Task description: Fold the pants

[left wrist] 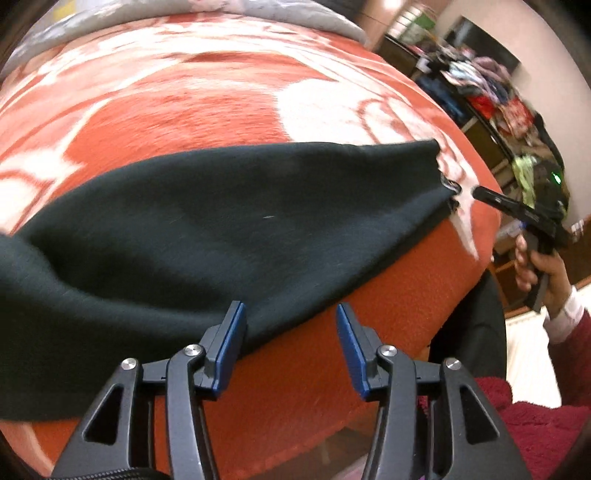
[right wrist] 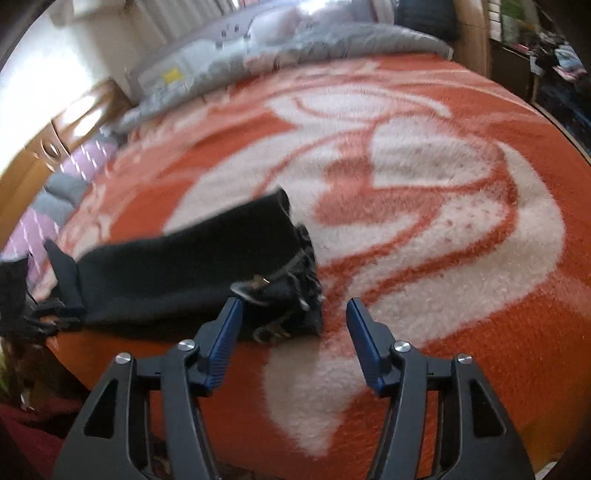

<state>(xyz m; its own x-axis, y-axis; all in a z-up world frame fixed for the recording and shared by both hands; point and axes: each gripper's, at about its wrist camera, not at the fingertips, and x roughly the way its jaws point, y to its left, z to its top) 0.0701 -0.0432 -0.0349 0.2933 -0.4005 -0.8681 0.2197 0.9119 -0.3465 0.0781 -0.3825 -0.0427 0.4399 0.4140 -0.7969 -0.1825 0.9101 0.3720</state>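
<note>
The pants (left wrist: 229,229) lie flat along the near edge of the blanket (left wrist: 207,107) — looks like between folds. Both grippers, left (left wrist: 291,314) and right (right wrist: 294,309), hang spread and empty, so next they'd each need to grab an end.

Home bedrm: blanket-covered bed (right wrist: 443,229), pillows (right wrist: 280,33).

Pants (left wrist: 229,221) lie flat on blanket (left wrist: 192,107), along its near edge. Left gripper (left wrist: 291,321) at their near edge; right gripper (right wrist: 295,317) just beside their end. Bedding (right wrist: 295,40) heaped behind blanket. Cluttered shelf (left wrist: 491,96) to the right.
</note>
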